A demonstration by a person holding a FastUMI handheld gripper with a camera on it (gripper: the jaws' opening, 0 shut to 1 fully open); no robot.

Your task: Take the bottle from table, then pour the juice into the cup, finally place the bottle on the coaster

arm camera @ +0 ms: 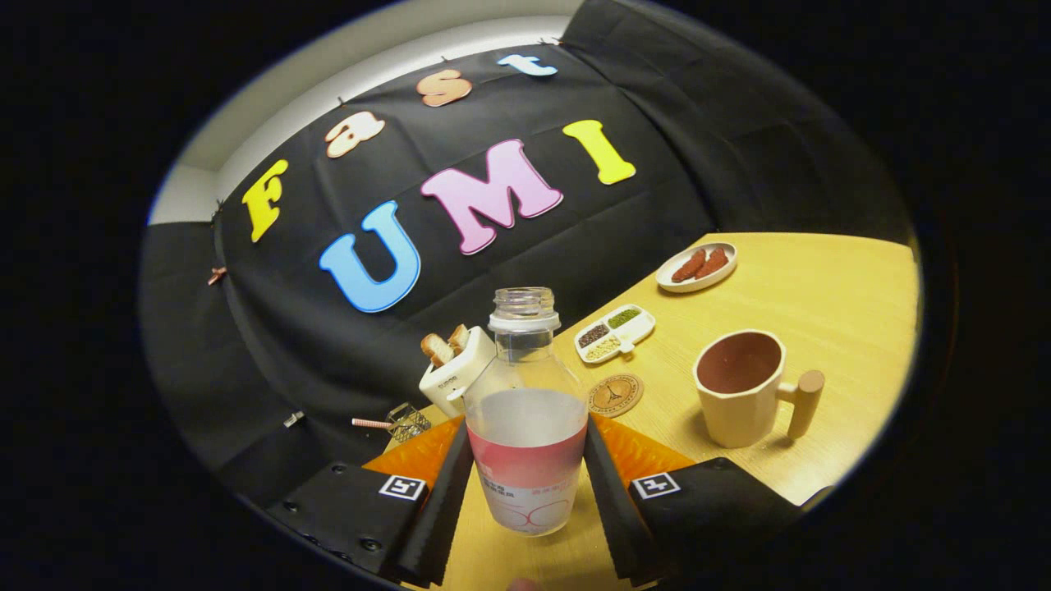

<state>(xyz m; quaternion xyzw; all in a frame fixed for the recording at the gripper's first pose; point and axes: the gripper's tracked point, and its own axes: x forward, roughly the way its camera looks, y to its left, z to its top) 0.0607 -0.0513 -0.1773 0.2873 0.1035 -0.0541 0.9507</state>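
We see the wooden table running from the fingers far to the right, tilted in this view, with the black booth wall behind it. The gripper has its two fingers clenched on the clear plastic bottle, one pressing on each side of the lower, labelled part; the bottle stands between them, uncapped, with pale liquid reaching roughly the middle of its body. We cannot tell whether its base rests on the table or is lifted just off it. To the right of the bottle, and a little beyond the fingers, we find the cream mug with a brown interior and a wooden handle pointing right; it stands upright and appears empty. Between bottle and mug, slightly farther away, lies the round coaster, flat and bare. Left of the bottle neck stands a white toaster with two slices of toast rising from it. Beyond the coaster we note a white divided dish holding grains in separate compartments, and farther right an oval plate with reddish-brown pieces. Near the toaster, at the table's left edge, sits a small wire basket.
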